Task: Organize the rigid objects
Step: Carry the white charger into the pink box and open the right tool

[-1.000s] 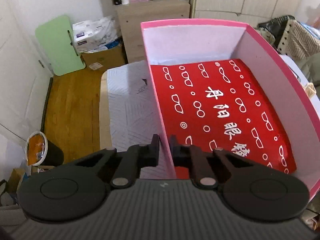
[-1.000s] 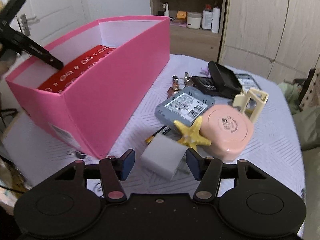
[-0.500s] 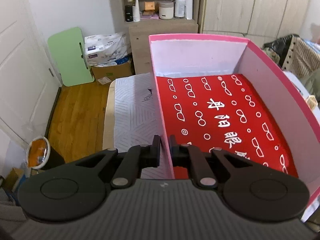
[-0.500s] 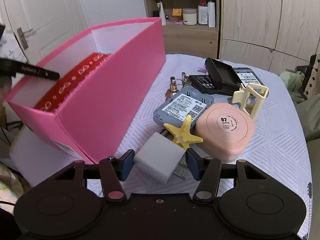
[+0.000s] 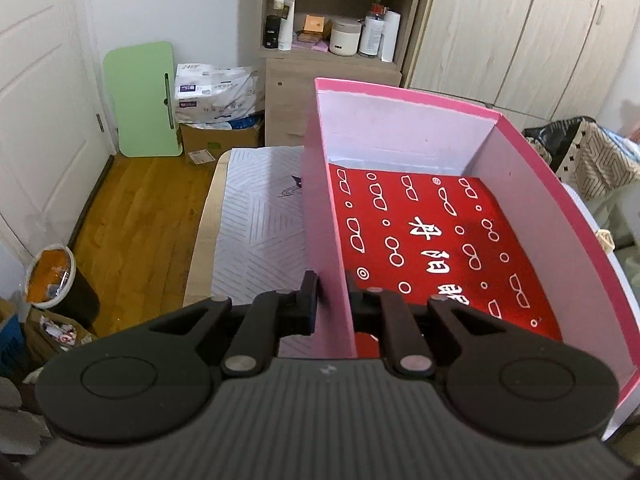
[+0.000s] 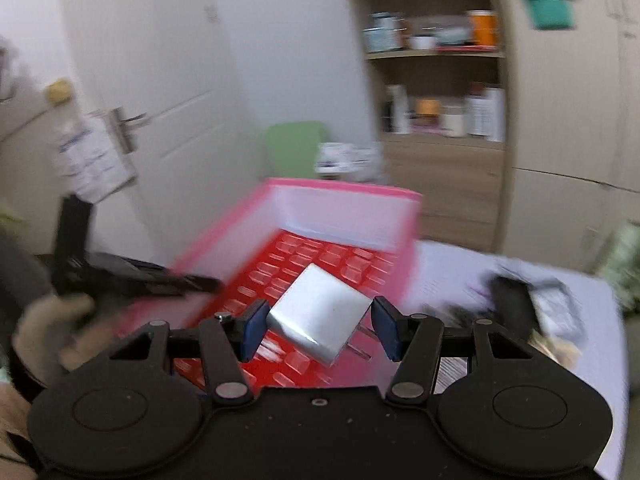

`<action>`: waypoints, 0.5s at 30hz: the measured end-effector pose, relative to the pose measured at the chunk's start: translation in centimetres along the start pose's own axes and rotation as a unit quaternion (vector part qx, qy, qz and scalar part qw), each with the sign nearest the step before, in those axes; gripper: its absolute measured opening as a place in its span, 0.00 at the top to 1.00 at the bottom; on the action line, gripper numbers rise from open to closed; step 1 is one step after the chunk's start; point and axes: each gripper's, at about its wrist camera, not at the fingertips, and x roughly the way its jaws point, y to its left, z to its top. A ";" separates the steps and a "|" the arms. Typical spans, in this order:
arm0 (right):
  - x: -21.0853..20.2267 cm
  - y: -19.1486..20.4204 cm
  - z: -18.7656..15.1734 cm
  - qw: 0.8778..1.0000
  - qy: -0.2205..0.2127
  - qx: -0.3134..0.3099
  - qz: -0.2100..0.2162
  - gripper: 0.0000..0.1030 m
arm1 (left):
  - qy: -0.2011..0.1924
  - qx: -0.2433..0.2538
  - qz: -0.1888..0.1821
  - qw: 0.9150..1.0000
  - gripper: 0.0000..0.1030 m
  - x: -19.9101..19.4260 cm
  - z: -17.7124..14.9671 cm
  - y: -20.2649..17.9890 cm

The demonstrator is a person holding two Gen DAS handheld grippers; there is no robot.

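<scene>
A pink box with a red patterned floor sits on the table. My left gripper is shut on the box's left wall, one finger outside and one inside. In the blurred right wrist view, my right gripper is shut on a white plug charger, held tilted in the air above the pink box. The charger's metal prongs point toward the right finger. A gloved hand with the left gripper shows at the left of that view.
A dark, blurred heap of loose objects lies on the white patterned tablecloth right of the box. Beyond the table stand a shelf unit, wardrobe doors, a green board and a bin on the wooden floor.
My right gripper has lifted the white charger off the table and carried it up and left over the pink box. The left gripper keeps its hold on the box wall, rolled slightly.
</scene>
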 end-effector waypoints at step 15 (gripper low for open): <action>22.1 2.2 6.9 0.976 0.216 -0.010 0.031 0.40 | -0.018 -0.021 -0.003 1.000 0.88 0.0 -0.9 0.1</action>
